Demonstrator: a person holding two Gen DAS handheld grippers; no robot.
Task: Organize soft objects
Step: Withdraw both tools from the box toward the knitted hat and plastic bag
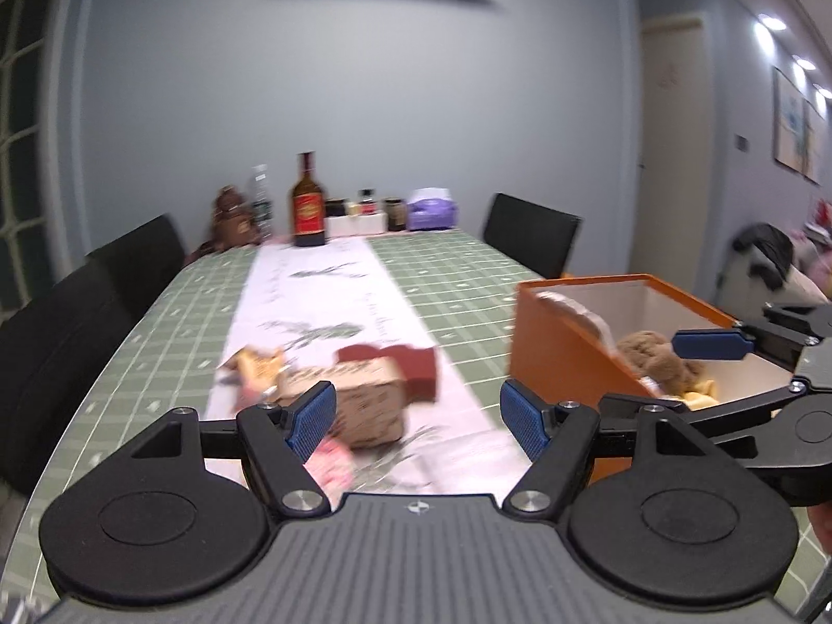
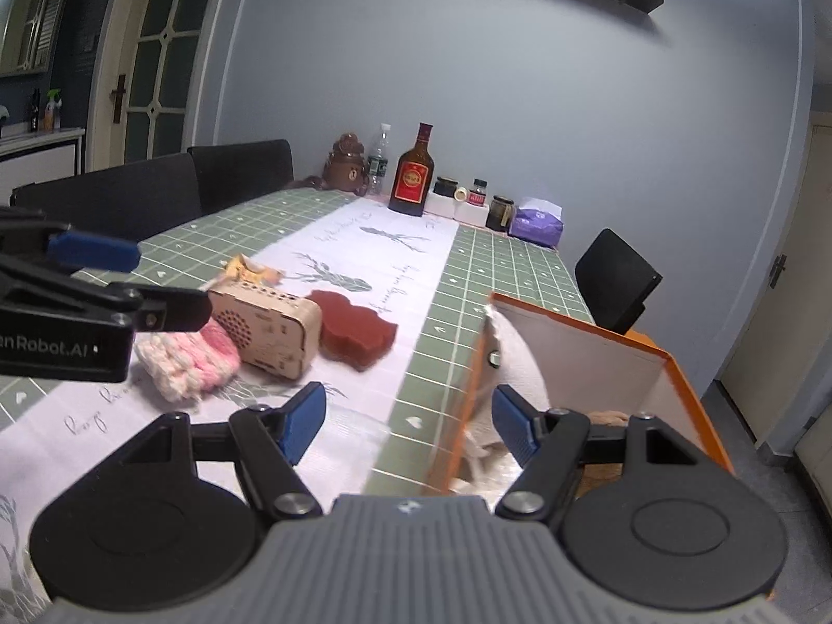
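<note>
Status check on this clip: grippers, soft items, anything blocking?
Left gripper open, empty. Right gripper open, empty, at the orange box. Pink knit and red sponge on the table; wooden radio sits between them.

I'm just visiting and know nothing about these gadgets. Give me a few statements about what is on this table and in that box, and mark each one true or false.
1. Both grippers are empty. True: the left gripper and the right gripper stand open with nothing between the pads.
2. The orange box holds nothing. False: a brown plush toy and a white cloth already lie in it.
3. The red sponge is inside the box. False: it lies on the table runner, beside the wooden radio.
4. A pink and white knitted item lies on the table next to the radio. True.
5. A dark bottle with a red label stands at the far end. True.
</note>
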